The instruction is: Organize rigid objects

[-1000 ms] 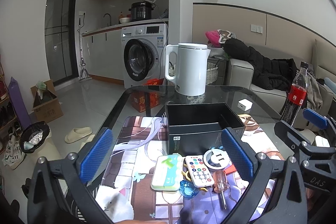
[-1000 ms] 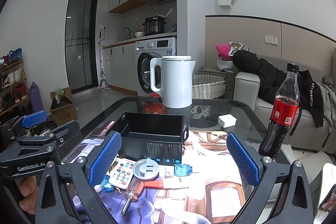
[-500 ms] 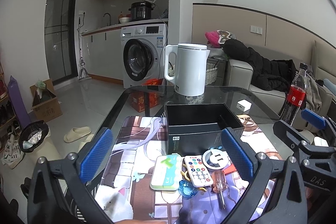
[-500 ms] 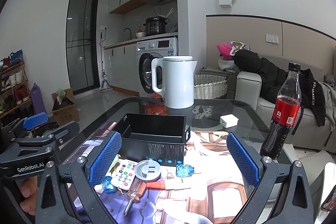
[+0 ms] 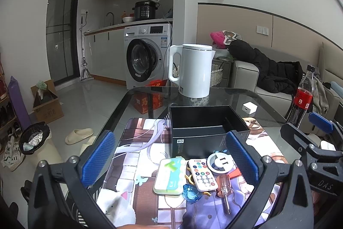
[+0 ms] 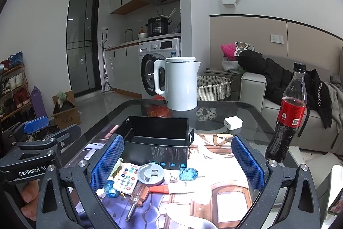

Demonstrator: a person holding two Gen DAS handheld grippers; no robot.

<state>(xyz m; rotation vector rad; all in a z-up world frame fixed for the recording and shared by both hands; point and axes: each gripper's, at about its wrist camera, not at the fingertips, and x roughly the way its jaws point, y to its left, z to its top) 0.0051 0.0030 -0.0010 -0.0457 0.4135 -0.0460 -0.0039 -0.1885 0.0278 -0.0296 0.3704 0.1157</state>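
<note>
An empty black box (image 5: 206, 128) (image 6: 157, 142) stands on the printed mat. In front of it lie a green-and-white case (image 5: 170, 175), a small white remote (image 5: 201, 174) (image 6: 126, 177), a round grey-white plug adapter (image 5: 220, 162) (image 6: 150, 173), a red-handled screwdriver (image 5: 224, 188) (image 6: 136, 200) and blue clear pieces (image 5: 191, 193) (image 6: 188, 173). My left gripper (image 5: 169, 162) hovers open above the pile, nothing between its fingers. My right gripper (image 6: 176, 161) is open too, held over the same pile from the right.
A white kettle (image 5: 194, 70) stands at the far edge of the glass table (image 5: 227, 96). A cola bottle (image 6: 288, 113) rises at the right, a white charger cube (image 6: 233, 122) behind the box. A sofa with dark clothes lies beyond.
Both views have crept slightly; the box and pile sit marginally differently in frame. Both grippers stay open and nothing has been picked up.
</note>
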